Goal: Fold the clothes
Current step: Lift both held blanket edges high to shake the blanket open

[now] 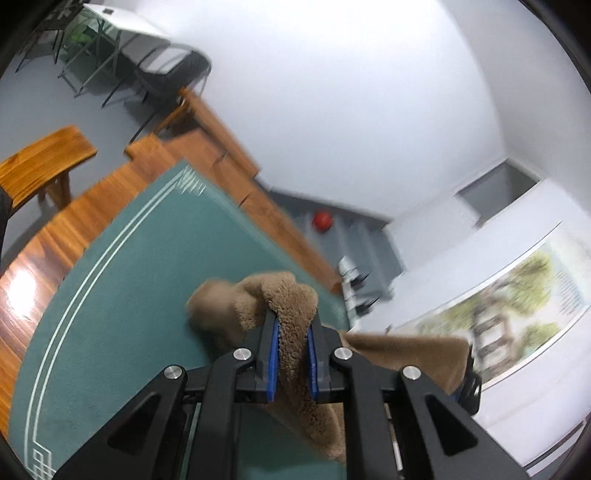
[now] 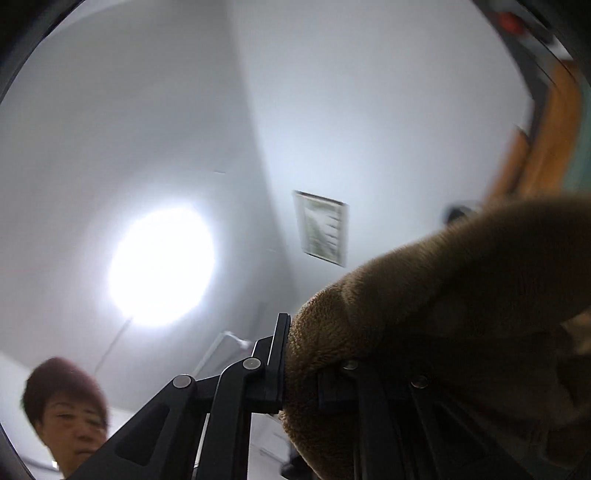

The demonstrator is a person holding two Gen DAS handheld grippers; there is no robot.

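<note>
Green mat [image 1: 122, 295] covers the wooden table [image 1: 44, 258]. Left gripper [image 1: 291, 328] tilts down over it, clamped on a brown fleece garment [image 1: 291, 295]. Right gripper [image 2: 303, 354] points up at the ceiling light [image 2: 162, 266], pinching the same fleece.

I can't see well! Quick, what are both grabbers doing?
Left gripper: shut on the brown fleece.
Right gripper: shut on the brown fleece too.

A plain indoor room, home-like: white walls, grey floor, a wooden counter [image 1: 44, 266] under a green mat [image 1: 147, 295], and a wooden bench [image 1: 40, 162]. A folding table [image 1: 129, 33] stands in the corner; a landscape picture [image 1: 517, 302] hangs on the wall.
</note>
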